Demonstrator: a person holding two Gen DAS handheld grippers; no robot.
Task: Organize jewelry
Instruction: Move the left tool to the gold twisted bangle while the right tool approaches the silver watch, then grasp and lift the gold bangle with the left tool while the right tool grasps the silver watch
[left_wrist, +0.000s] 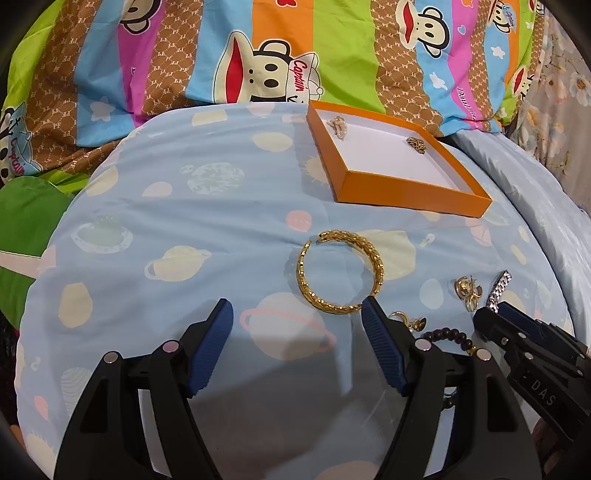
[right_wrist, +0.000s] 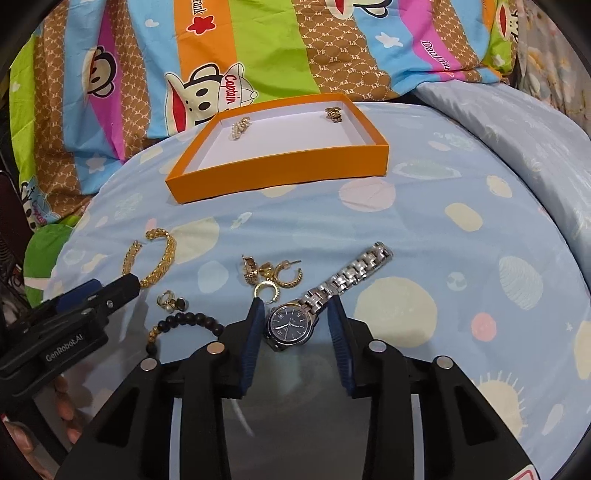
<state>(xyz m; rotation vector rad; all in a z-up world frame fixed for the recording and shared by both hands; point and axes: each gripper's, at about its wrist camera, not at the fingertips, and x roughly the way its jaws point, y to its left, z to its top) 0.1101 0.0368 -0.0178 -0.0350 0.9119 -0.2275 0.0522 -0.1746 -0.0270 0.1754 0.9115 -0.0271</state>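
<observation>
A silver watch (right_wrist: 290, 325) with a dark dial lies on the blue bedsheet. My right gripper (right_wrist: 295, 306) is open around its case, with a gap at the right pad. A gold bangle (left_wrist: 306, 288) lies just ahead of my open left gripper (left_wrist: 297, 306), whose right fingertip (left_wrist: 369, 306) is at the bangle's near end. Nothing sits between the left fingers. An orange box (right_wrist: 280, 173) farther back holds a pearl piece (right_wrist: 240, 127) and a gold piece (right_wrist: 334, 112). In the left wrist view, my right gripper (left_wrist: 498, 314) shows at the right, by the watch band (left_wrist: 498, 288).
Gold hoop earrings (right_wrist: 275, 273), a small ring cluster (right_wrist: 170, 301) and a black bead bracelet (right_wrist: 192, 319) lie between the bangle and the watch. A cartoon-print quilt (right_wrist: 207, 55) rises behind the box. A person's fingers (right_wrist: 62, 398) hold the left gripper's handle.
</observation>
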